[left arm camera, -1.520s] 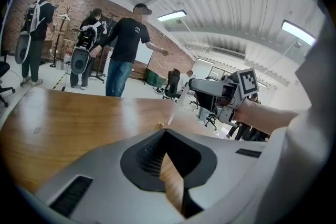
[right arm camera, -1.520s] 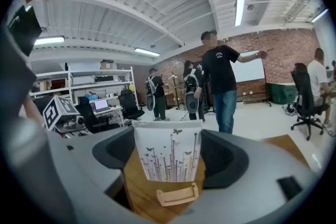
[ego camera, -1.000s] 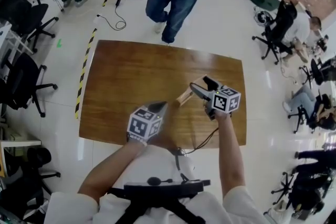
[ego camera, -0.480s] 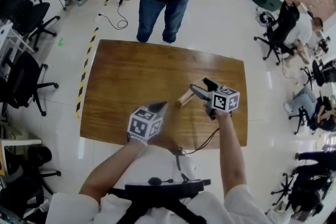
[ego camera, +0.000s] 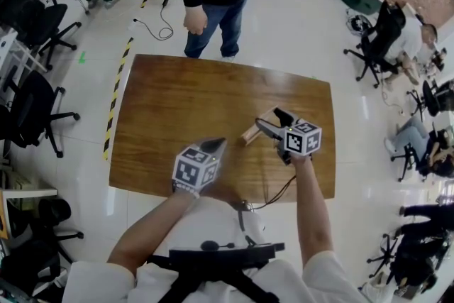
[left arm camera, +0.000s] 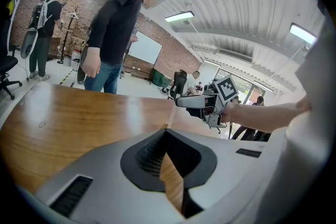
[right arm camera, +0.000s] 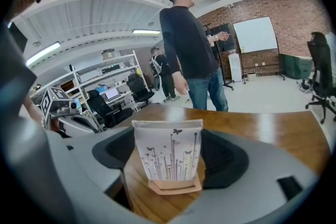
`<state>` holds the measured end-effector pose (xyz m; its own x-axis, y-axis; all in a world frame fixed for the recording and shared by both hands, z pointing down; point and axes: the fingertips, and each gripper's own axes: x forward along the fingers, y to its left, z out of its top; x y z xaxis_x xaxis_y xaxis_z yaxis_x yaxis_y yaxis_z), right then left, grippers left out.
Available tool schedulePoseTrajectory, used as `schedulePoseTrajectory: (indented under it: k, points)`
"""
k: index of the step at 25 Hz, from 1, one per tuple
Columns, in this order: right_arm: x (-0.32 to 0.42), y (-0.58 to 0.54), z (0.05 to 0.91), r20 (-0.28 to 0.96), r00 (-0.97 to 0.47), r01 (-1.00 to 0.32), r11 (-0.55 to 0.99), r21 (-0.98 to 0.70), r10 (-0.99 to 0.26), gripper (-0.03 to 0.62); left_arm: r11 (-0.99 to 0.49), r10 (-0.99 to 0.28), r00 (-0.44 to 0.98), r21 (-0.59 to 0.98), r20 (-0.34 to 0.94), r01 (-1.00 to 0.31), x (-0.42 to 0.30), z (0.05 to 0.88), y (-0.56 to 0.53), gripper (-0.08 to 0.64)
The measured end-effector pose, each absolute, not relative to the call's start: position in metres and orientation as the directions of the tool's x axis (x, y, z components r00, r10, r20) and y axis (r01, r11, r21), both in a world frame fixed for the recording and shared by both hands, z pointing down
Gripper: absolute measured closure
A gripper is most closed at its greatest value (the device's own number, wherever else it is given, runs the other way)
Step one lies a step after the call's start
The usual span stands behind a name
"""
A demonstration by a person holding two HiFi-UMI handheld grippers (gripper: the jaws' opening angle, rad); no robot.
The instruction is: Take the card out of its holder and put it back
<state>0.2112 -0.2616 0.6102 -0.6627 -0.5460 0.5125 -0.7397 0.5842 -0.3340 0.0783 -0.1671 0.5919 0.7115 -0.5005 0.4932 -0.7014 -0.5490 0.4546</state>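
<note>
Jaws of the right gripper (right arm camera: 169,160) stand wide flanking the card (right arm camera: 168,144) in its holder (right arm camera: 175,187), contact unclear; left gripper (left arm camera: 166,132) closed, empty.

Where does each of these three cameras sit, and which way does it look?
Head view: on the person's head, looking steeply down at the table; both forearms, left gripper and right gripper show.
Left gripper view: on that gripper, along its closed fingers across the table.
Right gripper view: on that gripper, past its open fingers at the card in its holder.
Shared: each gripper view shows the other gripper.
</note>
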Motion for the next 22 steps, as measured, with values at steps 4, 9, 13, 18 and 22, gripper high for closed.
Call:
schedulePoseTrajectory:
  k: [4,9,13,18,22]
  points:
    - [0.2099,-0.2605,0.6150,0.521,-0.659,-0.740,0.594,-0.316,-0.543,0.175,-0.547,-0.500,0.711,0.456,0.494,-0.702,0.0766,0.5925,-0.1685,0.568]
    - [0.2048,-0.2563,0.6157,0.534,-0.647,-0.743,0.610,-0.277,-0.544,0.175,-0.546,-0.496,0.713,0.460,0.495,-0.700,0.0763,0.5948,-0.1680,0.568]
    - [0.2042,-0.2562,0.6162,0.539,-0.642,-0.742,0.618,-0.259,-0.545,0.175,-0.546,-0.494,0.714,0.462,0.496,-0.698,0.0765,0.5951,-0.1690,0.568]
    - [0.2054,-0.2545,0.6136,0.541,-0.637,-0.743,0.624,-0.242,-0.549,0.175,-0.547,-0.490,0.717,0.466,0.496,-0.696,0.0781,0.5953,-0.1683,0.568]
    - [0.2041,-0.2531,0.6129,0.542,-0.633,-0.743,0.631,-0.225,-0.552,0.175,-0.547,-0.488,0.718,0.466,0.497,-0.695,0.0782,0.5958,-0.1672,0.568]
